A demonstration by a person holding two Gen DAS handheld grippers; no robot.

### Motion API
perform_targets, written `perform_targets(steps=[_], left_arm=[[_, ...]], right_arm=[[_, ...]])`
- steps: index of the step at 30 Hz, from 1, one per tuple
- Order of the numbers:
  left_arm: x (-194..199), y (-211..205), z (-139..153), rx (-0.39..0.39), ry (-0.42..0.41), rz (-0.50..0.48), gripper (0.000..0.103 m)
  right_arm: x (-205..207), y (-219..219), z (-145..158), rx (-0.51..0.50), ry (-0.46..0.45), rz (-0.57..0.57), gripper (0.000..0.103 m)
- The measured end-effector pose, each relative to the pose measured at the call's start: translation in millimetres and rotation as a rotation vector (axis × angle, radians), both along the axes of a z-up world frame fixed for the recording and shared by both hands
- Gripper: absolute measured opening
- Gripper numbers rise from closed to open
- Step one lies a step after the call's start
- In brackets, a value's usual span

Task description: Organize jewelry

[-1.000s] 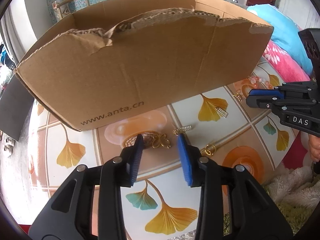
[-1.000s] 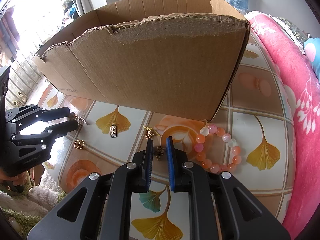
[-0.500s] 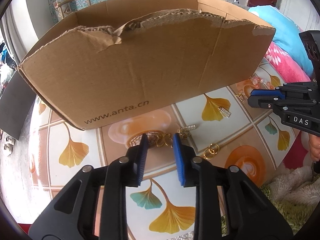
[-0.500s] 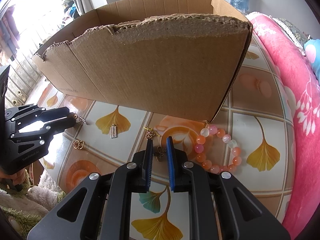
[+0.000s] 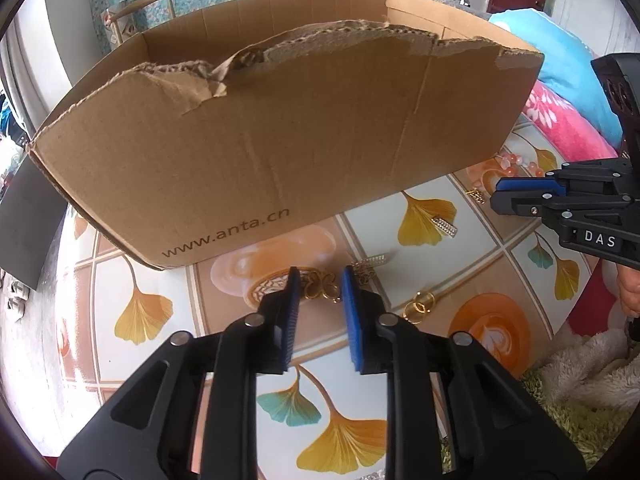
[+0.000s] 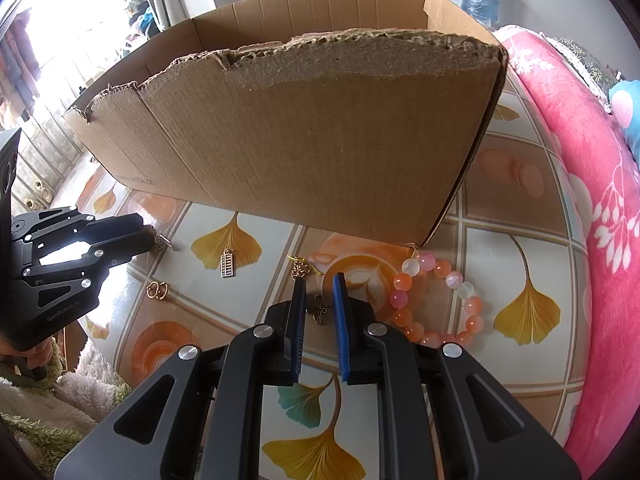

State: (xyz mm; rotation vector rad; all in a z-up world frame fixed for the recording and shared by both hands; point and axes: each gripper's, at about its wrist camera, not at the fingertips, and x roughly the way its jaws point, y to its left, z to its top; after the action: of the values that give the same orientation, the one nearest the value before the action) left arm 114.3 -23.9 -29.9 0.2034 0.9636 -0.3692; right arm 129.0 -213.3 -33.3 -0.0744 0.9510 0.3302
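My left gripper (image 5: 319,280) is partly open, its blue pads on either side of a gold link piece (image 5: 319,287) lying on the table. A gold double ring (image 5: 419,306), a rhinestone bar (image 5: 375,261) and a rhinestone pendant (image 5: 445,226) lie to its right. My right gripper (image 6: 319,285) is narrowly open over a bronze butterfly charm (image 6: 320,309). A pink and orange bead bracelet (image 6: 436,300) lies right of it, a gold charm (image 6: 301,267) just ahead, a small abacus pendant (image 6: 228,265) and the double ring (image 6: 157,290) to the left.
A large open cardboard box (image 5: 280,152) with a torn front wall stands right behind the jewelry, also in the right wrist view (image 6: 320,140). The table (image 5: 132,360) has a ginkgo-leaf tile pattern. A pink blanket (image 6: 580,200) lies to the right, shaggy fabric (image 5: 580,380) at the near edge.
My left gripper has narrowed its jaws around the gold link piece and moved slightly forward. The right gripper has stayed still over the butterfly charm.
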Motion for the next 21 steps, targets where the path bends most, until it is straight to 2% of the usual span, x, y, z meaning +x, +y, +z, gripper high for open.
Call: perform_targets(steps=[13,21], left_arm=[[-6,0,-1,-0.01,-0.012,0.009,0.015],[-10,8,7,-0.014,-0.026,0.018,0.015]], right_arm=[[-2,-1,1,0.004,-0.003,0.015,0.013],[-7,-7,8,0.008,-0.023,0.009,0.013]])
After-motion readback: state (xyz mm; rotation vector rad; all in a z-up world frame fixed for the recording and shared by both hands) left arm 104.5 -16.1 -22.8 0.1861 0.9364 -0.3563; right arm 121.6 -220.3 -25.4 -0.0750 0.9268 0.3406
